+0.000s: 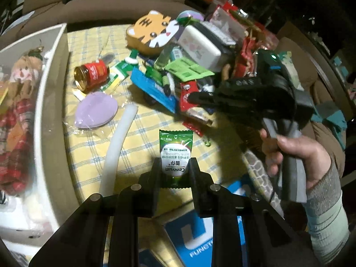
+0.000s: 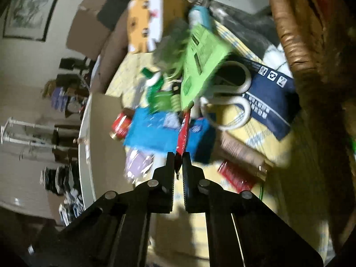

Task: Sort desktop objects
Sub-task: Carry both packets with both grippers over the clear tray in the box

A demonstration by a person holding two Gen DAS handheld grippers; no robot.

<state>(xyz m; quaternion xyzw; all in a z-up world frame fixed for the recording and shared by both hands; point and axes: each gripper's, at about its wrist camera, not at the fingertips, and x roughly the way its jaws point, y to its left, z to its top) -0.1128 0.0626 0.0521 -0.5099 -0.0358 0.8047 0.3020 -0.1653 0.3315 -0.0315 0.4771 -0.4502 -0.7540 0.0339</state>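
My left gripper (image 1: 174,163) is shut on a green Centrum sachet (image 1: 175,146), which it holds above the yellow checked tablecloth (image 1: 142,131). To the right a hand (image 1: 298,155) holds my right gripper (image 1: 193,96), whose tips sit at a red wrapper (image 1: 185,94) on the edge of a mixed pile. The blurred right wrist view shows that gripper (image 2: 178,155) shut on the thin red wrapper (image 2: 184,131), seen edge-on and sticking out forward from between the jaws.
A white box (image 1: 50,102) with dolls stands at the left. A red jar (image 1: 93,74), a purple pouch (image 1: 95,109), a white foam tube (image 1: 118,146), a tiger-face item (image 1: 153,31) and a blue box (image 1: 153,87) lie around. White-handled scissors (image 2: 242,109) lie beside a wicker basket (image 2: 289,33).
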